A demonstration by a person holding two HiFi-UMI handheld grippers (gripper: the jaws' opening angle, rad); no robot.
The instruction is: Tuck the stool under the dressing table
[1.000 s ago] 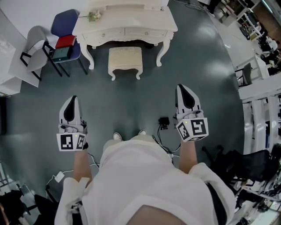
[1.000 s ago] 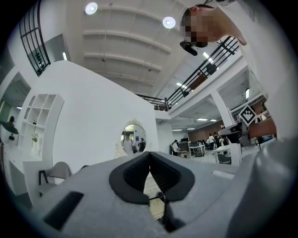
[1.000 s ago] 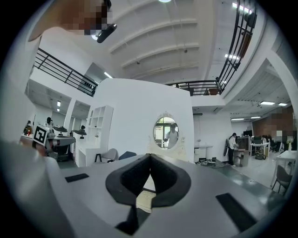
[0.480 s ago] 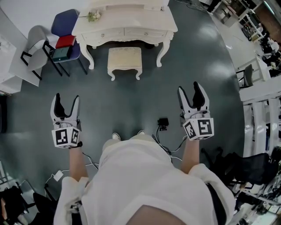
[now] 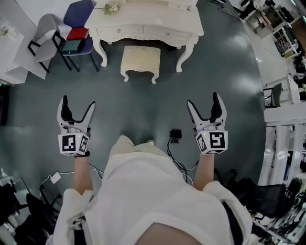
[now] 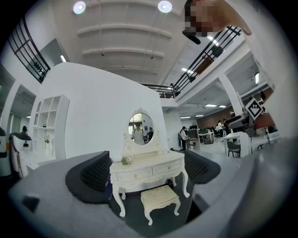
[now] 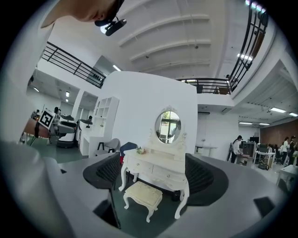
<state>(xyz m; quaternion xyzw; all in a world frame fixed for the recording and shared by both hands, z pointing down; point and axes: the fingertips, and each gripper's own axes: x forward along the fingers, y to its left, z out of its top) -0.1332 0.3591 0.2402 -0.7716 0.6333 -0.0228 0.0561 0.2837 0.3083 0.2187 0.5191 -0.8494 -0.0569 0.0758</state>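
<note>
Nothing of the tuck is done yet, and neither tool is on anything. Your left gripper (image 5: 77, 103) has its jaws spread wide, having just been opening, with only air between the pads. Your right gripper (image 5: 203, 100) is the same: it is splayed, freshly opened and holding nothing. Both point level at the furniture ahead.

Just inside your right gripper, a small black box (image 5: 175, 134) with a cable lies on the floor. Mind it when you step forward.

Well ahead of both grippers, and between their lines, is the stool (image 5: 140, 58). It stands on the floor in front of the gap between the front legs of the dressing table (image 5: 143, 21). At most its back edge is under the table front, so the whole push is left. I judge you need to walk up, take the stool by the near side and slide it straight in.

As for containers, the two drawers (image 5: 122, 31) in the table front are shut, so I cannot tell what they hold. A small bunch of flowers (image 5: 111, 7) sits on the tabletop, ahead of your left gripper.
</note>
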